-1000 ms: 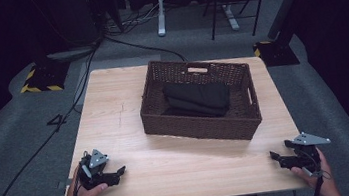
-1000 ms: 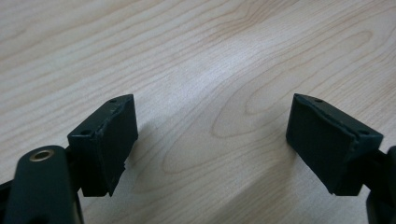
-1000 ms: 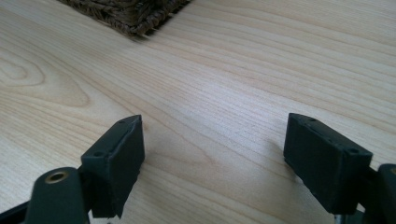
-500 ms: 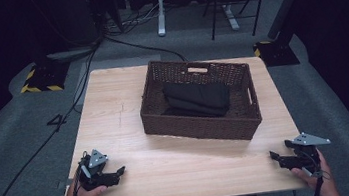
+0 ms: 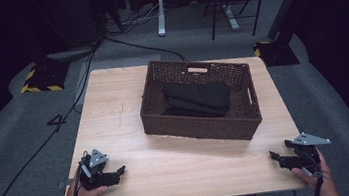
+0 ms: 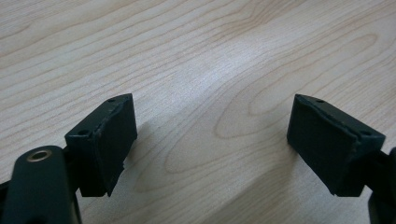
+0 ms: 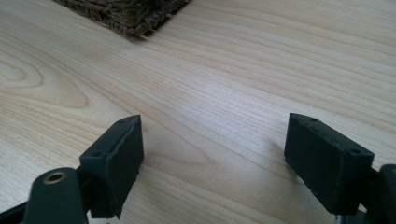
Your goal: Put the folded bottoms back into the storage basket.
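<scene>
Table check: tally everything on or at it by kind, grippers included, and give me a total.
Wicker basket: 1
Folded black cloth lying in the basket: 1
Handheld grippers, left gripper and right gripper, both open with nothing between the jaws, at the near corners of the wooden table: 2
Total: 4

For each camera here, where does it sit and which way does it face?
High view: above the near side, looking forward and down on the table, basket, both hands and grippers.
Left gripper view: on the left gripper, facing bare wood.
Right gripper view: on the right gripper, facing the basket's corner.
Shared: the basket, the tabletop.
</scene>
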Demonstrator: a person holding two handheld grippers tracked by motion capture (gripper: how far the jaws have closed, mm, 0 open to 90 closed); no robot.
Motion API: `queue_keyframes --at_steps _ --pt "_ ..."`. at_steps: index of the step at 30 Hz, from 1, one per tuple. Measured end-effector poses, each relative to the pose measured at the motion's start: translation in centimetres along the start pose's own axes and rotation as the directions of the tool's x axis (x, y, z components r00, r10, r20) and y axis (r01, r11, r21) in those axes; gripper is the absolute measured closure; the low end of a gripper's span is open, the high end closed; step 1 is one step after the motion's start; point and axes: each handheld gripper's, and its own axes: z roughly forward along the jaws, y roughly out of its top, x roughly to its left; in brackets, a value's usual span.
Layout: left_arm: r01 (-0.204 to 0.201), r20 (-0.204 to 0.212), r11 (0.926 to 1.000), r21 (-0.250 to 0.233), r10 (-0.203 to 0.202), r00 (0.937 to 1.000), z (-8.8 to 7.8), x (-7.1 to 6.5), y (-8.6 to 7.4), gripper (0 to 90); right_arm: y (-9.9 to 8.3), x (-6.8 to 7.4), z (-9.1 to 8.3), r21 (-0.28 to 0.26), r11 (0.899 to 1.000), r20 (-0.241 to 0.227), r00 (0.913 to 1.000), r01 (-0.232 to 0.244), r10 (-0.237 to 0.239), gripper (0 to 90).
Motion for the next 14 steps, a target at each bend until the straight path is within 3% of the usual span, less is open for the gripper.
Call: queue_keyframes --at_steps 14 --pt "-0.001 0.003 1.0 0.004 0.001 1.0 0.06 0.03 0.12 16.2 0.0 0.0 0.0 0.0 1.0 0.0 1.0 0.0 0.0 20.3"
